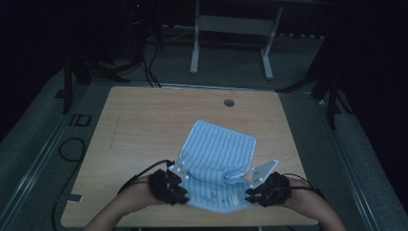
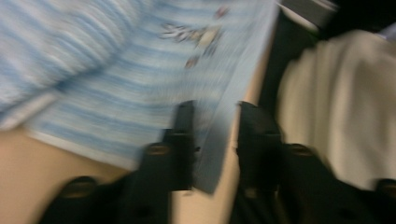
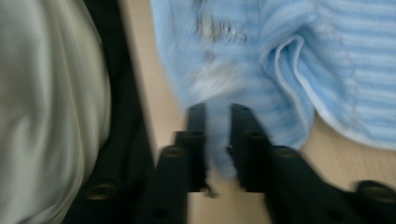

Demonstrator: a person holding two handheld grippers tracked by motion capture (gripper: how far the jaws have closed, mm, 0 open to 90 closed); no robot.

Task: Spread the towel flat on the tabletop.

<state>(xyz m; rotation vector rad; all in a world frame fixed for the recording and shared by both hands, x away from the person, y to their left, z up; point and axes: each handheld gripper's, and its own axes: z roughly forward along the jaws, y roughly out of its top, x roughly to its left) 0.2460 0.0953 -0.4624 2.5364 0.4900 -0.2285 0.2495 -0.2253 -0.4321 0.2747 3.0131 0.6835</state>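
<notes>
1. Cloth point(image 1: 219, 163): blue striped, on the table point(image 1: 144, 125), near edge lifted; far part lies flat, sloping away towards the table's middle.
2. Left gripper point(image 1: 179, 191) at the cloth's near-left corner. Left gripper view: the cloth's edge runs between the jaws, which stand partly apart; blurred, so I cannot tell whether the pads press on it.
3. Right gripper point(image 1: 251, 191) at the near-right corner. Right gripper view: jaws narrow, a bunched bit of cloth point(image 3: 217, 140) pinched between them.
4. Key relation: the cloth stretches forward from both grippers, and its held edge runs left to right between them. Each hand is about equally near its own corner.
5. Judgement: a fold looks under way; the near edge would be carried forward over the flat far part, both corners kept level.
6. Risk: the left corner may slip out if that grip is loose.
</notes>
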